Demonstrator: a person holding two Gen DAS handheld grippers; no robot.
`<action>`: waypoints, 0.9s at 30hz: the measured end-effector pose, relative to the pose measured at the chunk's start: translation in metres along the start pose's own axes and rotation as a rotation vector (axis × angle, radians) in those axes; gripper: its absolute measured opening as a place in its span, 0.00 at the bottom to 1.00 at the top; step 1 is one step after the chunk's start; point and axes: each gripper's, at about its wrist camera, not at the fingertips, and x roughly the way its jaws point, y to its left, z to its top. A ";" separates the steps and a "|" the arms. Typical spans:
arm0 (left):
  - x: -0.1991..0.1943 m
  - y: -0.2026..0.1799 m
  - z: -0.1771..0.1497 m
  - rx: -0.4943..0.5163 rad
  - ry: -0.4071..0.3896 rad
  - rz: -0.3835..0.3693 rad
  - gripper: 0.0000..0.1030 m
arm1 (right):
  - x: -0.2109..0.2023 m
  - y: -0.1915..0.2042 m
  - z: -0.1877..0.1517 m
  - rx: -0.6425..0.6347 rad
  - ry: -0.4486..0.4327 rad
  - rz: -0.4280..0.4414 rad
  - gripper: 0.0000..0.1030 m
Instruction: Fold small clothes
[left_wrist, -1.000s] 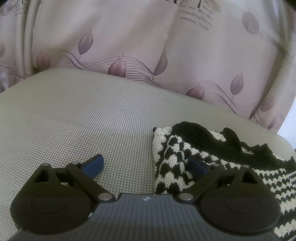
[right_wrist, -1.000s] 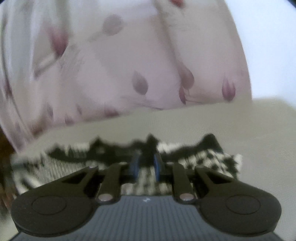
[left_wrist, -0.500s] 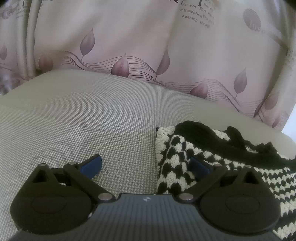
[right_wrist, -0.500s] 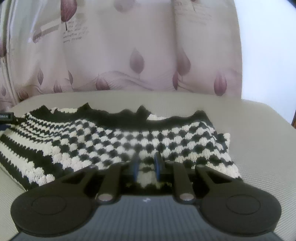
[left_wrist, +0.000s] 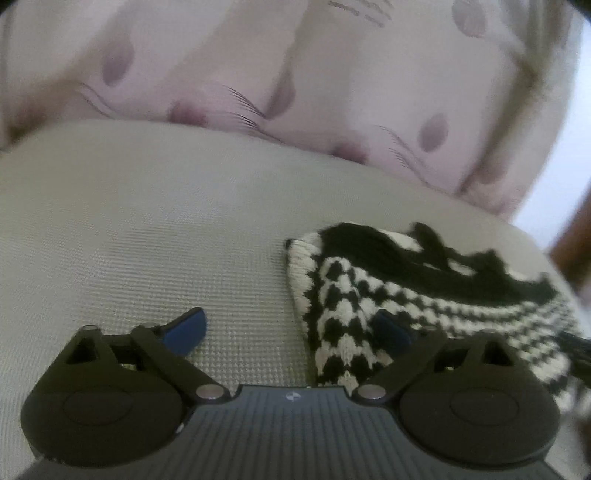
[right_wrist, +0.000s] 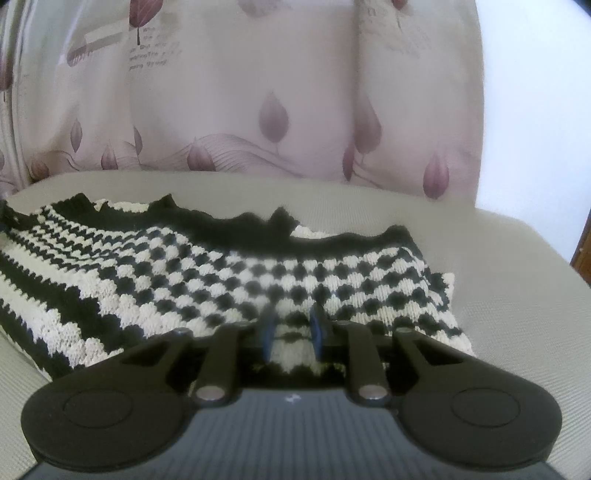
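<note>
the black-and-white knitted garment (right_wrist: 236, 273) lies spread flat on the grey woven cushion (right_wrist: 517, 295), checkered over most of its width and striped toward its left end in the right wrist view, with a black scalloped band along its far edge. in the left wrist view the same garment (left_wrist: 388, 295) sits at the right, its cream-edged corner reaching toward the middle of the cushion (left_wrist: 147, 229). the right gripper (right_wrist: 291, 330) hangs low over the garment's near edge; its blue pads stand a narrow gap apart and are opening, with knit showing between them, though whether they pinch it cannot be told. the left gripper (left_wrist: 291, 330) is spread wide and its jaws are closing: the left blue pad (left_wrist: 186, 328) is over bare cushion, the right pad (left_wrist: 393, 334) over the checkered corner, so the garment's side edge lies between them without being squeezed. behind the cushion hangs a pale pink curtain (right_wrist: 277, 92) printed with mauve leaves and thin curving lines; the left view is blurred.
</note>
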 end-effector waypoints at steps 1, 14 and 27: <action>0.001 0.005 0.003 0.006 0.018 -0.028 0.85 | 0.000 0.000 0.000 0.004 0.000 0.003 0.20; 0.032 -0.023 0.012 0.212 0.069 -0.173 0.66 | -0.001 -0.001 0.000 0.006 -0.008 -0.010 0.24; 0.004 -0.053 0.016 -0.117 0.010 -0.156 0.25 | -0.005 -0.008 0.000 0.055 -0.024 -0.011 0.51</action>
